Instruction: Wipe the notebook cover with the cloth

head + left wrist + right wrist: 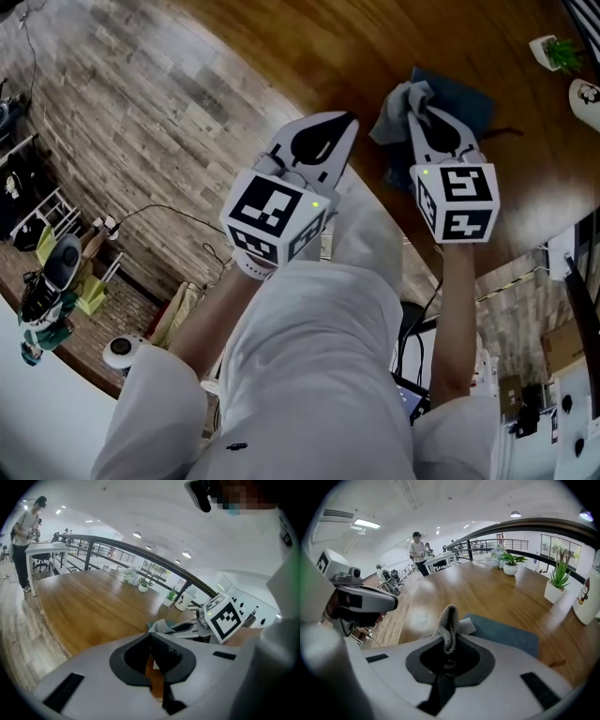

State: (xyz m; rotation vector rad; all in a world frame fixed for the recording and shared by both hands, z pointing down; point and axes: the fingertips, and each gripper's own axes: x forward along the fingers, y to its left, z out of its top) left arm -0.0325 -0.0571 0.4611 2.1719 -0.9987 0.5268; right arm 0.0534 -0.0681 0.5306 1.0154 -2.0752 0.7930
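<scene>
Pinching grey cloth (392, 114): right claw (419, 105), forearm outstretched, above blue notebook (466, 97) on table (300, 47). Left claw (345, 124): closed, empty, alongside, near table edge.

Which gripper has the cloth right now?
The right gripper: it is clamped on the grey cloth, by the blue notebook. The left gripper is shut on nothing.

wooden table (319, 56): blue notebook (469, 101), potted plant (561, 53), mug (587, 94)

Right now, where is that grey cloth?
The cloth is pinched in the right gripper, at the right of the head view, at the left edge of the blue notebook on the wooden table.
</scene>
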